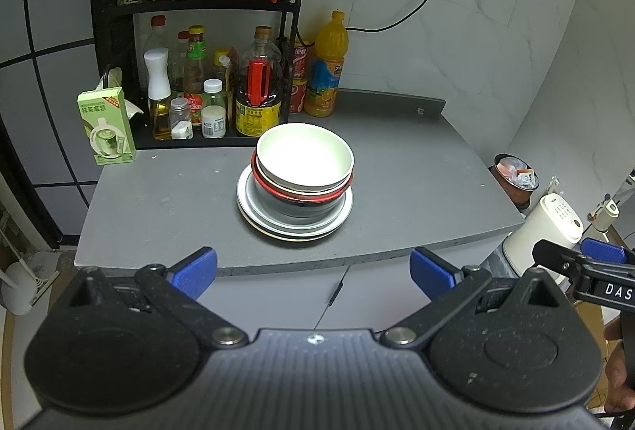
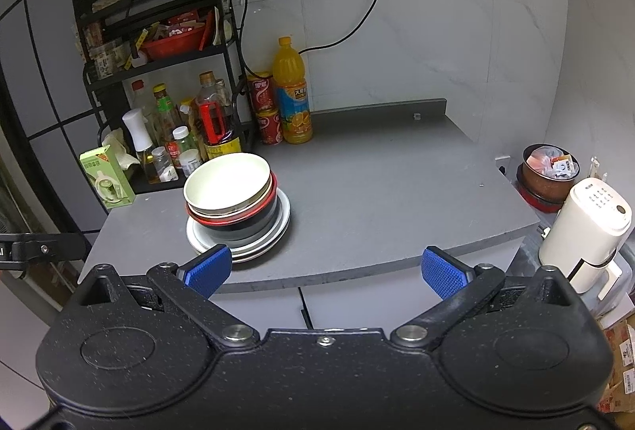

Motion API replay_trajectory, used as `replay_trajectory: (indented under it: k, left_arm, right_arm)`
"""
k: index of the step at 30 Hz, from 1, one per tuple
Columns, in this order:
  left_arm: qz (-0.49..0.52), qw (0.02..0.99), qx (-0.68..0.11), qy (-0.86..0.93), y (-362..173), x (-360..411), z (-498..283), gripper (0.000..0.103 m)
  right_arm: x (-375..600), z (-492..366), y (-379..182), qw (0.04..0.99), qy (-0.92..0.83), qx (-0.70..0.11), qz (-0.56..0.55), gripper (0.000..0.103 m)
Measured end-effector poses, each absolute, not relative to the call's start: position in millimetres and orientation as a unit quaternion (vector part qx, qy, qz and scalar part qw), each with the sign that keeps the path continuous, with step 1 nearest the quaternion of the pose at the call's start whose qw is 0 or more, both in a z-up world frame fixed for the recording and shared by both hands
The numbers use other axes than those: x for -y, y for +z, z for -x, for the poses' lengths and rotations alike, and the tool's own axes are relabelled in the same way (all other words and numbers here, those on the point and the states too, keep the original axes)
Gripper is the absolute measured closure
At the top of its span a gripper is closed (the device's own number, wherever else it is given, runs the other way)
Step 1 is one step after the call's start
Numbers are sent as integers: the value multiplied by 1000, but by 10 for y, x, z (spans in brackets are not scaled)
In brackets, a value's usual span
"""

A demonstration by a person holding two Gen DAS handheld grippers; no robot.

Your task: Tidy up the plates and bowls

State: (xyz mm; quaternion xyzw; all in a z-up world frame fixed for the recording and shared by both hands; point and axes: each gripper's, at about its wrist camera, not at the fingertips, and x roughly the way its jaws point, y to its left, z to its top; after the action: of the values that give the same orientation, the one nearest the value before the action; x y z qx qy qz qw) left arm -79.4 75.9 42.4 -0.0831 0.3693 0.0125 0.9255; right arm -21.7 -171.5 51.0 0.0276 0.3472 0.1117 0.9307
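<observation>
the left gripper [image 1: 313,271] has its blue pads spread wide with nothing between them; it hangs off the front edge of the grey counter [image 1: 416,192], short of the crockery; the right gripper [image 2: 327,271] is likewise spread wide and empty, also back off the front edge.

outward from there, the stack sits alone near the middle-left of the counter; a white bowl [image 1: 304,158] is on top, nested in a red-rimmed bowl [image 1: 274,186] and a dark bowl [image 1: 301,208], all resting on a few plates [image 1: 254,215]; the bowls sit a little off-centre on the plates, toward the back.

the relation that counts: from the left gripper the stack lies almost straight ahead, centred between the pads; from the right gripper it lies ahead and to the left, beyond its left pad [image 2: 208,267]; so the left looks the nearer and better lined up, in my judgement; the stack is round, with no long axis, so any rim approach should serve.

behind it stand a rack of condiment bottles [image 1: 198,93], an orange juice bottle [image 1: 327,69] and a green carton [image 1: 105,126]; all are apart from the stack.
</observation>
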Motion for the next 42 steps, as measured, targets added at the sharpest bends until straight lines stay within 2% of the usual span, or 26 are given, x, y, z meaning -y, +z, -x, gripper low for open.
replay_trajectory:
  k: [42]
  left_arm:
    - [72,926,-370,16,459,-623,837,0]
  right_arm:
    - [1781,177,480,928,123,-350,-29,0]
